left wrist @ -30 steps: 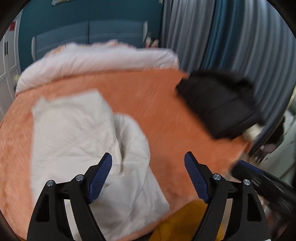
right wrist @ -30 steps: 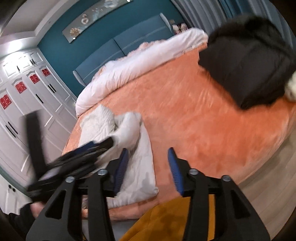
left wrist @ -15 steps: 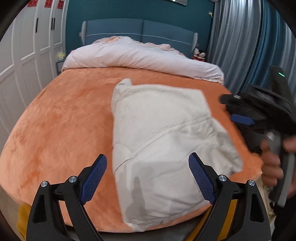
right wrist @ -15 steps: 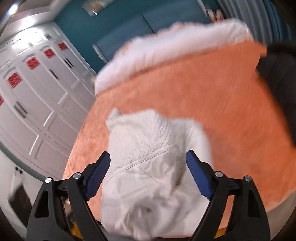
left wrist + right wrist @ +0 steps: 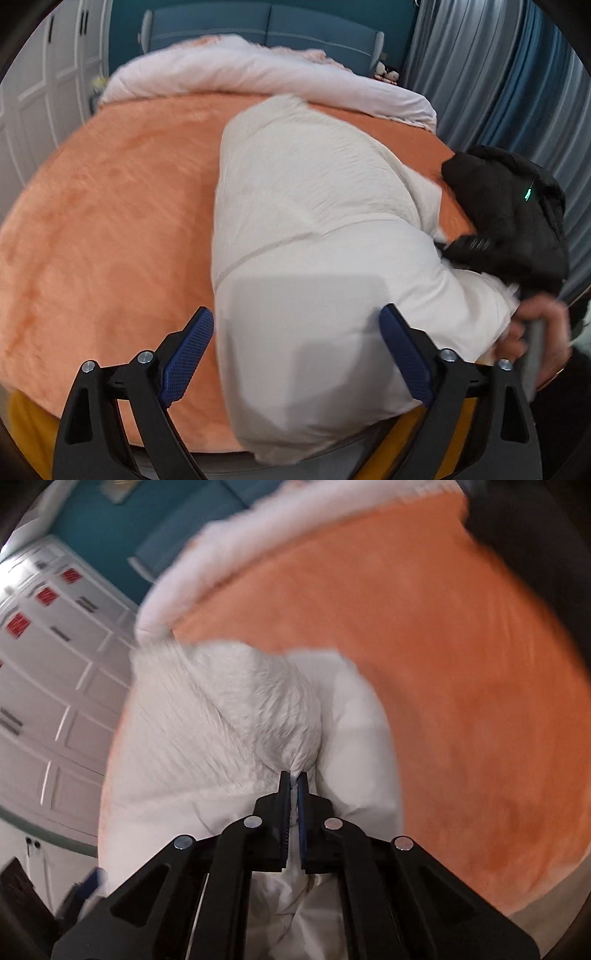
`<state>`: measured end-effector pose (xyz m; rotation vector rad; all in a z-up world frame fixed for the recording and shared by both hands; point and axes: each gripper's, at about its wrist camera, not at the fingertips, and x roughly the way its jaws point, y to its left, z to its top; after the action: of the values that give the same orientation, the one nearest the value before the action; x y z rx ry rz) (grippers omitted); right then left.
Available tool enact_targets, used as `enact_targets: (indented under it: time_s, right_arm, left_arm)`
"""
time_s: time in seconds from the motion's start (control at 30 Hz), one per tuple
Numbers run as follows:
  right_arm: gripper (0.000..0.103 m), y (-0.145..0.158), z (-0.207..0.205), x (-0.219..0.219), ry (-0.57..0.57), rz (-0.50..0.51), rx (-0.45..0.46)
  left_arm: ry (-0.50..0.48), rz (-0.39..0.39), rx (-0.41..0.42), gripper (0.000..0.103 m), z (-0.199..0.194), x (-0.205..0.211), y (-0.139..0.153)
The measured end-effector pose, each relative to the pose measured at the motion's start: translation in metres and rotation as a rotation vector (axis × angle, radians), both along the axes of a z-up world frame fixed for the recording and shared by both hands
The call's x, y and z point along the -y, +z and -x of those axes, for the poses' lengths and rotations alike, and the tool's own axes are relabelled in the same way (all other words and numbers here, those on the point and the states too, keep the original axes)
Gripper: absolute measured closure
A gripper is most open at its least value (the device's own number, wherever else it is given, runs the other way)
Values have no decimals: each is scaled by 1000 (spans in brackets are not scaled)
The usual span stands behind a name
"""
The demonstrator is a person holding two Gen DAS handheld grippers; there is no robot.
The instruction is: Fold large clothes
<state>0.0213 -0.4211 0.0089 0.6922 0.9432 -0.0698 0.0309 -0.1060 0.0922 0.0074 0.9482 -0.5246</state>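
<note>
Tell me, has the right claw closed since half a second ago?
Yes. The right claw, open then, is now shut on the white garment, whose fabric bunches between its fingers over the orange bed.

- Left gripper (image 5: 297, 354): blue-padded fingers (image 5: 186, 354) spread wide apart, gripping nothing.
- Right gripper (image 5: 293, 781): fingers pressed together, pinching white fabric (image 5: 258, 716); a bare hand (image 5: 535, 332) grips its handle.

text: none legible | wardrobe doors (image 5: 55, 635): red square stickers (image 5: 17, 625), characters blurred
</note>
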Motion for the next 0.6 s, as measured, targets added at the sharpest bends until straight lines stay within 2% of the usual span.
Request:
enact_targets:
  time_s: [0.1,0.13,0.2,0.23,0.27,0.33,0.37,0.4,0.43,0.47,0.5,0.53,0.57,0.6]
  right_arm:
    - [99,5,6,8,-13,-63,8]
    - [94,20,14,9,-18,-68,30]
    - [92,46,32,7,1,-69,95]
    - [80,58,44,4,20,-77,131]
    - [56,71,61,-3,48,-81,165]
    - [30,84,87,-18,97,-77,211]
    - [29,86,98,-30,132,-63,225]
    - [30,85,102,-37,156,-43,215]
    - [38,83,98,-49,166,-10,192]
    - [59,77,98,-58,179,39,165]
    - [72,69,98,-62,186,71,144]
    - [93,60,102,-61,177,72,127]
    - [99,54,110,-59,157,35,137]
    - [100,55,118,-55,137,15,152]
  left_arm:
    - [4,-45,1,9,-6,11,-9]
    - [7,-71,3,9,-7,13,-12]
    - [22,-80,-12,9,-12,11,-15]
    - [31,-76,-21,9,-14,8,-18]
    - [34,-74,-28,9,-15,7,-19]
    - [33,-75,-25,9,-14,7,-19]
    - [33,-79,-20,9,-13,8,-19]
    - [34,-84,-13,9,-11,8,-19]
    - [39,-86,-8,9,-10,9,-18]
    - [42,-84,-8,10,-11,10,-16]
    - [43,-82,-6,11,-10,10,-15]
    - [39,-79,-3,12,-9,10,-12]
    - [29,-79,-3,14,-8,9,-10]
    - [20,-82,-4,14,-8,9,-9]
